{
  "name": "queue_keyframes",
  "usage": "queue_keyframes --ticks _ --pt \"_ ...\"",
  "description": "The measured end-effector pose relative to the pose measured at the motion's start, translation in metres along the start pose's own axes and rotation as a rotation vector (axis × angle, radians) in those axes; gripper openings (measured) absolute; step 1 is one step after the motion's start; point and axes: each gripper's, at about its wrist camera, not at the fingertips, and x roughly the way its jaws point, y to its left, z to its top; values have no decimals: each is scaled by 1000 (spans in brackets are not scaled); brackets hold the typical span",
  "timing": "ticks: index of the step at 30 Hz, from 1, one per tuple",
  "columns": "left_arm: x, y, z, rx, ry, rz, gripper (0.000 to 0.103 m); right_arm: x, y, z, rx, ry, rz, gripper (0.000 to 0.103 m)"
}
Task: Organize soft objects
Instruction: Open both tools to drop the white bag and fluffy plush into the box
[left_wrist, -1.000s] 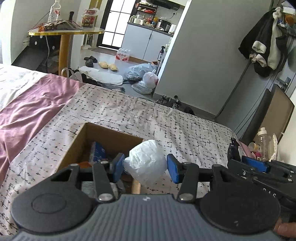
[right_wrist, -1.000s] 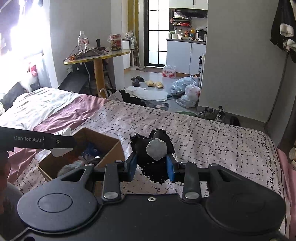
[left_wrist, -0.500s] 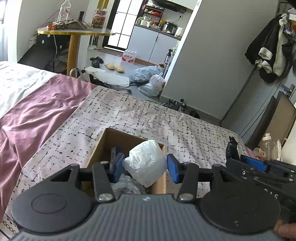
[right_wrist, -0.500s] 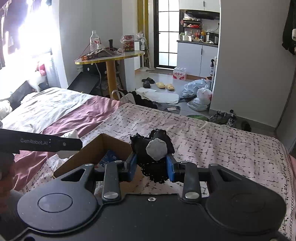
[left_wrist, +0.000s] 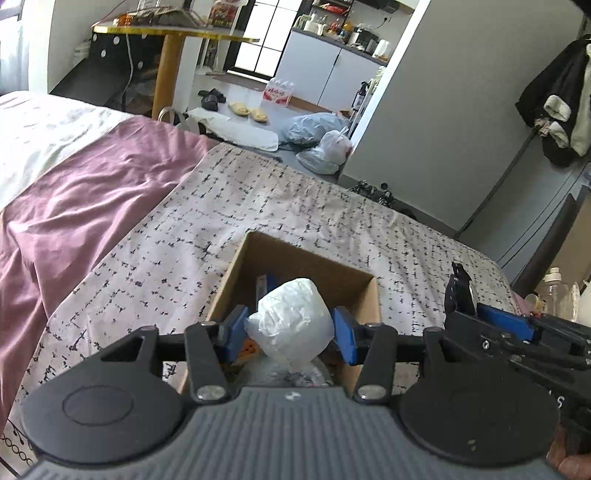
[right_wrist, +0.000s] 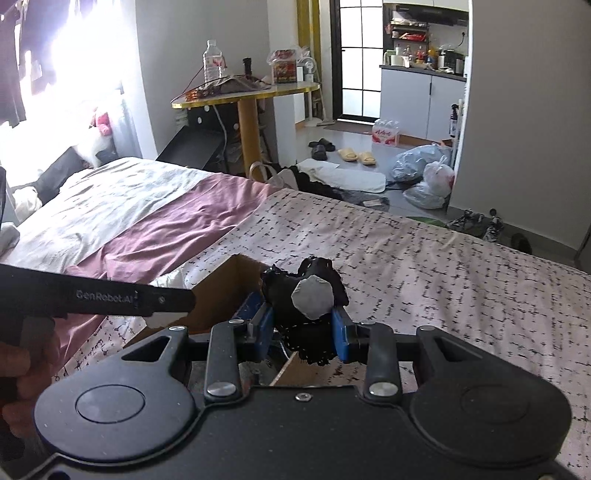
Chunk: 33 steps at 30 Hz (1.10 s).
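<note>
Now two tongs each clench one soft bundle, white (left_wrist: 290, 325) and black (right_wrist: 304, 314), over one box (left_wrist: 332, 273).

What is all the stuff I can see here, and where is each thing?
box: 1, brown cardboard, open, on the bed, partly filled
white bundle: 1, crinkly white, between the left jaws, over the box
black bundle: 1, black with a grey patch, between the right jaws, by the box's edge
bed: 1, speckled cover, with purple and white sheets
table: 1, yellow-edged, beyond the bed; a bottle stands on it
bags: about 3, grey and white plastic, on the floor
slippers: 1 yellow pair, on the floor
left gripper: black, blue pads, shut on the white bundle
right gripper: black, blue pads, shut on the black bundle
</note>
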Motion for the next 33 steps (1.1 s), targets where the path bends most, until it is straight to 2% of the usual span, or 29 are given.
queue_keyframes --ticks 5,8,10,14,17,18,21,25,28,33 --pt "2 9 -2 -11 16 36 50 8 6 2 2 2 35 33" --pt "6 13 -1 -24 54 47 58 13 10 3 10 10 49 33" --pt "7 16 0 -33 59 45 70 15 13 5 10 9 52 33" --pt "1 24 2 -83 48 53 73 17 16 7 13 4 57 35" --pt "-3 25 3 -95 47 62 74 17 19 8 2 4 76 45" --pt "-4 24 4 -94 50 59 74 16 20 9 -1 8 68 51" --pt "-11 22 8 -83 58 61 75 7 17 9 17 -3 52 56" --pt "-21 18 12 -78 55 58 83 -9 7 9 65 -17 41 66" --pt "-25 13 15 -65 76 70 83 -18 5 7 59 -17 15 74" --pt "-41 2 14 -31 54 78 85 -32 3 5 82 -9 21 79"
